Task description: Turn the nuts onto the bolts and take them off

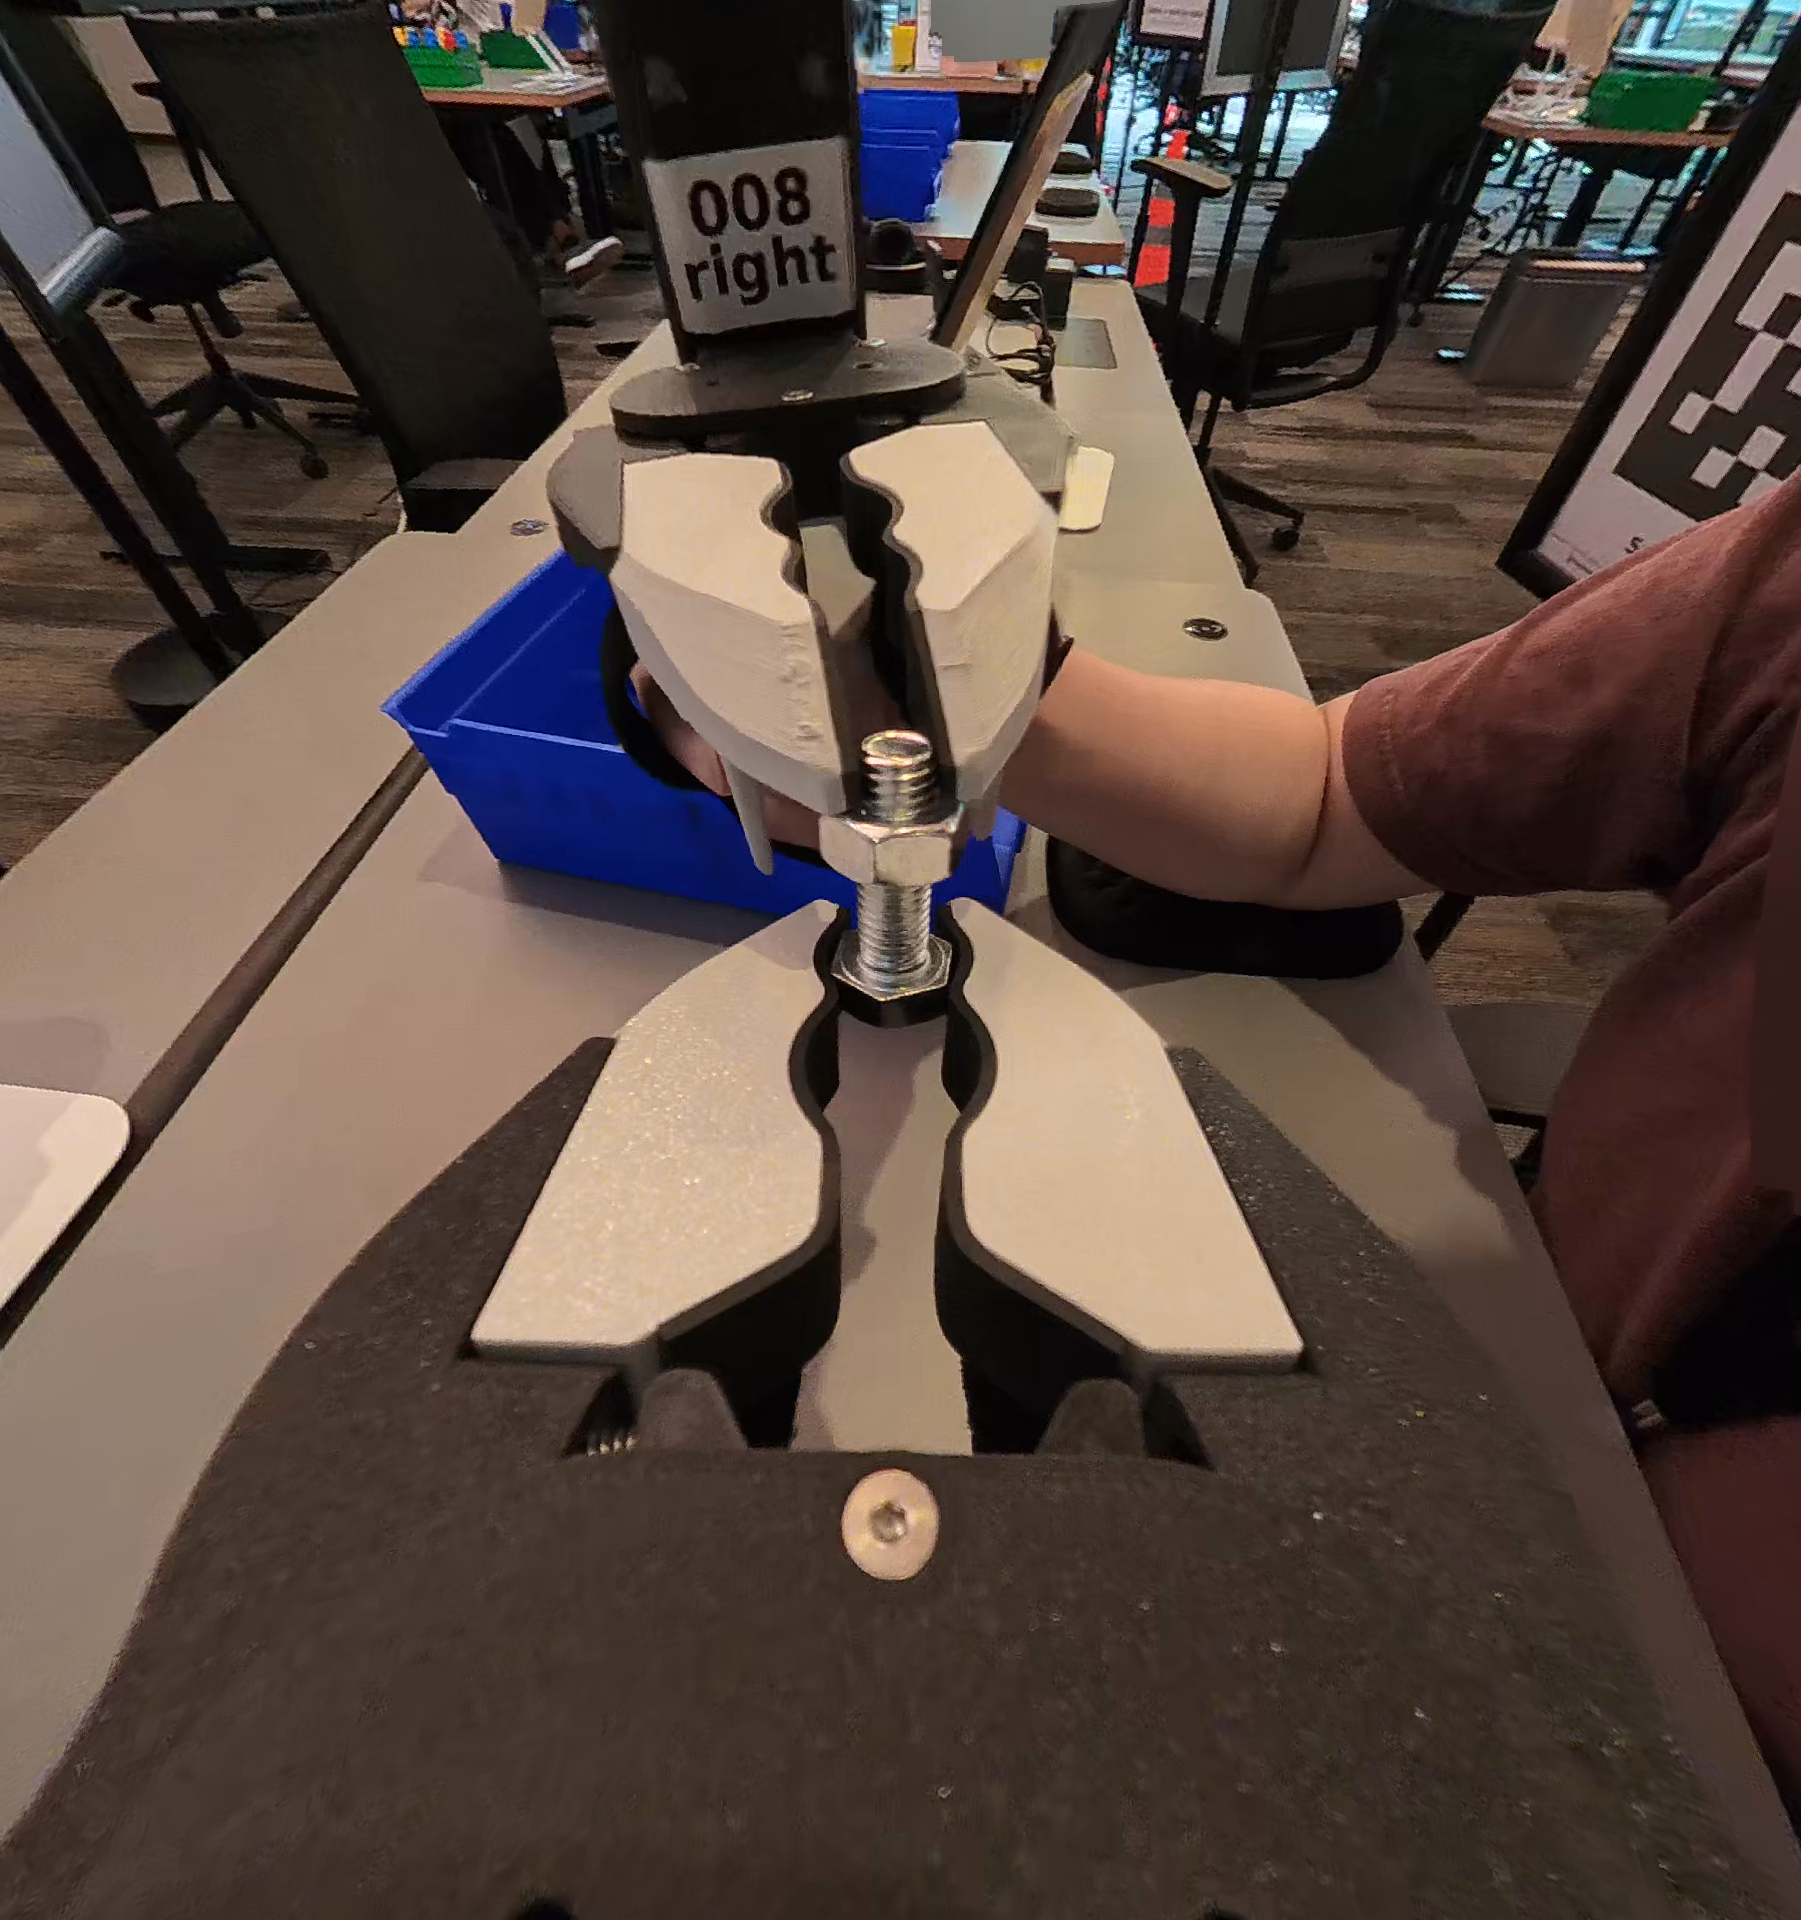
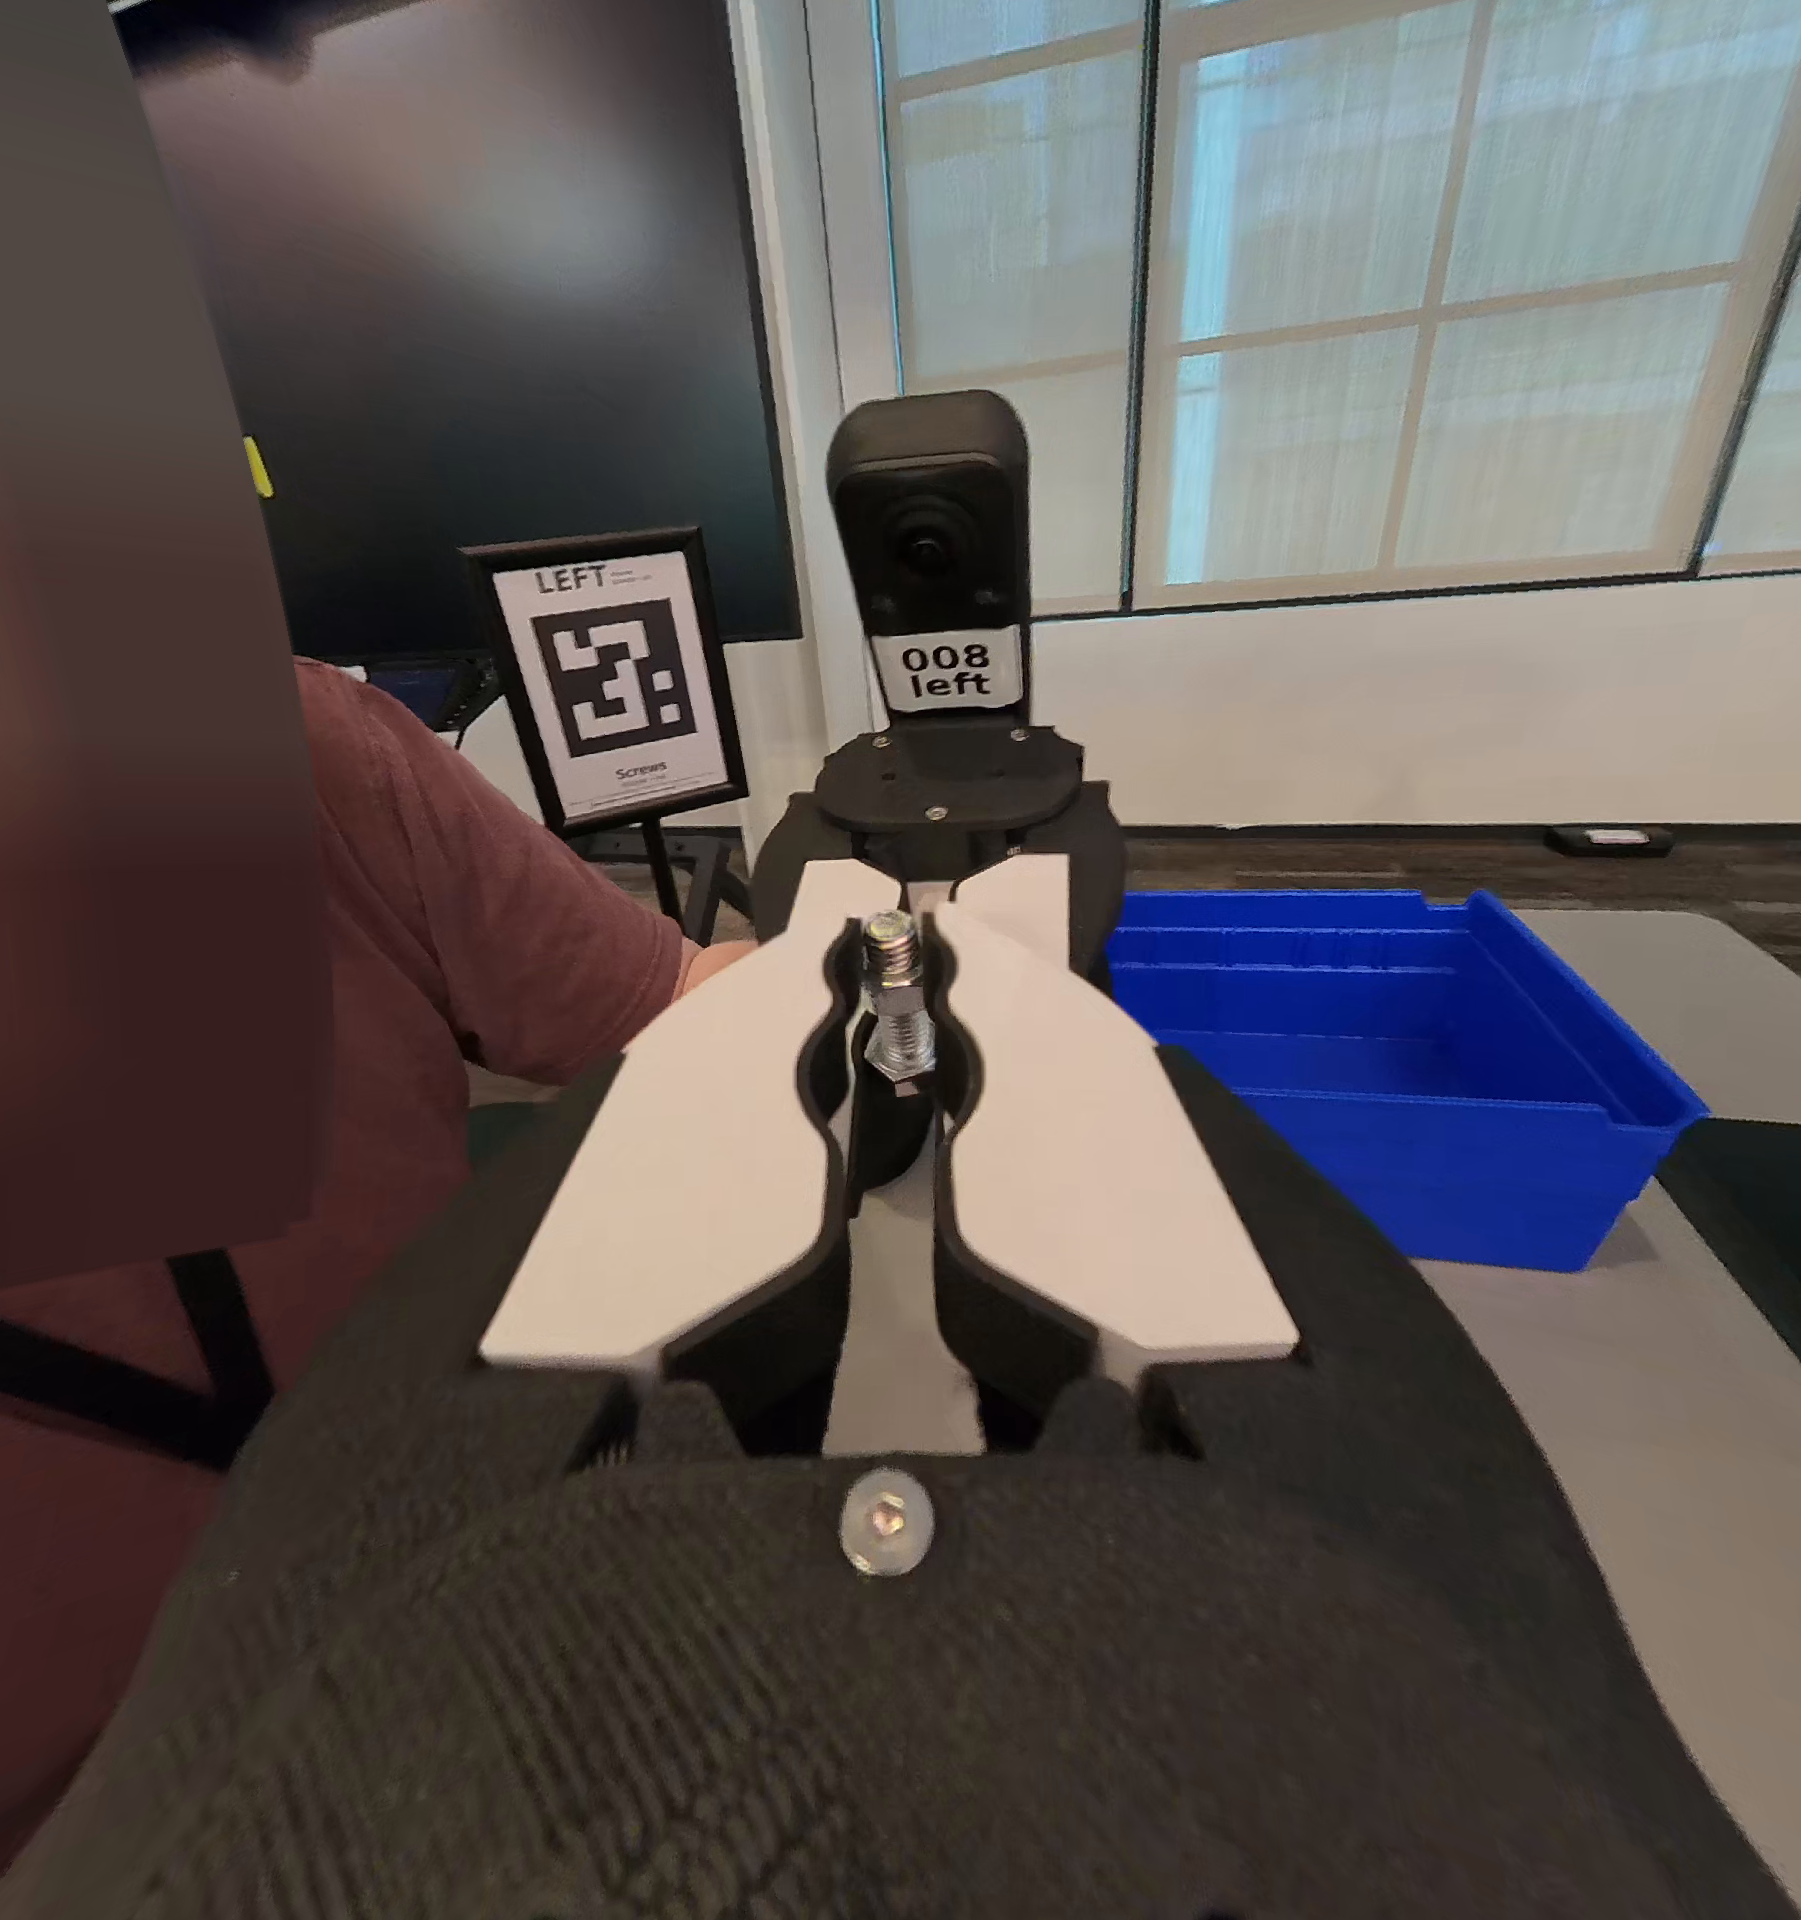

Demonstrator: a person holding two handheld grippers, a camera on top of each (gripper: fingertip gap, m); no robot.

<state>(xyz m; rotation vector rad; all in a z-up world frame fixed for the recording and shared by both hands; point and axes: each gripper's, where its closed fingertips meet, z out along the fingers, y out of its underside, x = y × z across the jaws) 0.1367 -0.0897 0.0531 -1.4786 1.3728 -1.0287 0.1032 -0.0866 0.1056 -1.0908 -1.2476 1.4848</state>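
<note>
A silver bolt stands upright between the two grippers, with a hex nut partway down its thread. My left gripper is shut on the bolt's hex head at the bottom. My right gripper comes from the opposite side, and its white fingers close around the nut and the thread tip. In the right wrist view, my right gripper flanks the nut tightly. The bolt tip rises above it and the head sits below.
A blue plastic bin stands on the grey table just behind the grippers; it also shows in the right wrist view. A person's forearm reaches in from the right over a black pad. Framed marker signs stand nearby. Some 5 centimetres of space lies between my two pairs of fingers.
</note>
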